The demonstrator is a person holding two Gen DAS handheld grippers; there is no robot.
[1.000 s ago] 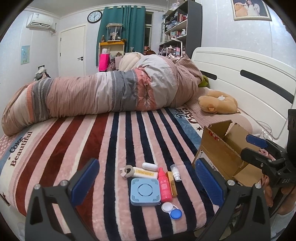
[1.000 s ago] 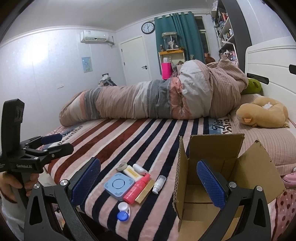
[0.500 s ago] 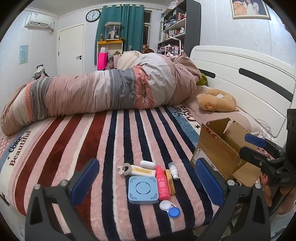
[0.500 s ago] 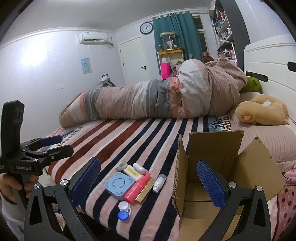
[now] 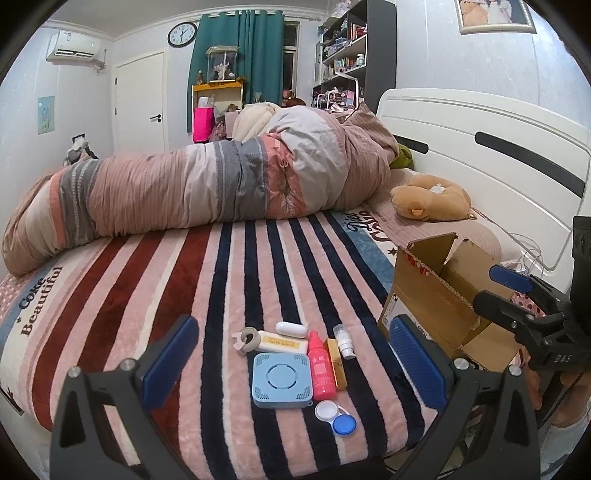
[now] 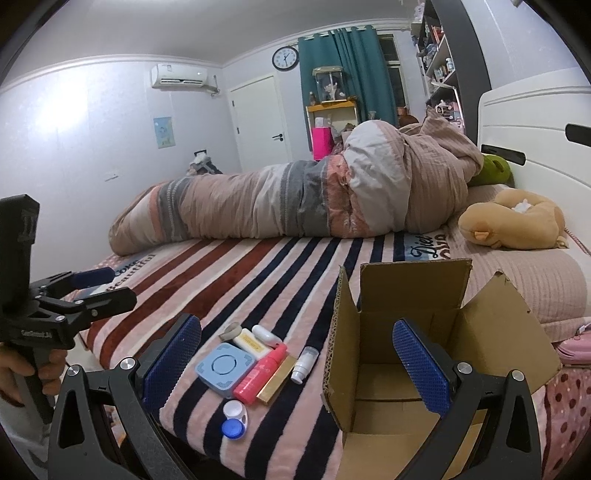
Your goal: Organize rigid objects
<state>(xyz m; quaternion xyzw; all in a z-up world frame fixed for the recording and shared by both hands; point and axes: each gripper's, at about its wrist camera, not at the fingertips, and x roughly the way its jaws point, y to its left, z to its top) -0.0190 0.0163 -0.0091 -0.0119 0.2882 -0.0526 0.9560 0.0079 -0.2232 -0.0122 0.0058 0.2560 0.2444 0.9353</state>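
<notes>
Both the left gripper (image 5: pixel 291 363) and right gripper (image 6: pixel 295 360) hang spread and empty; toiletries (image 5: pixel 295 358) cluster left of the cardboard box (image 6: pixel 410 343), whose raised flaps could snag a carried item

A rolled pink-and-grey striped quilt (image 5: pixel 207 188) lies across the frame's middle, on a striped plush blanket (image 5: pixel 155 280). A tan plush toy (image 6: pixel 513 221) rests at right. Upper centre: round wall clock (image 5: pixel 182 34), teal curtains (image 5: pixel 240 55).

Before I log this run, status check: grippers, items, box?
Left gripper open, empty. Right gripper open, empty. Small items clustered on blanket; cardboard box open beside them. Nothing blocking.
</notes>
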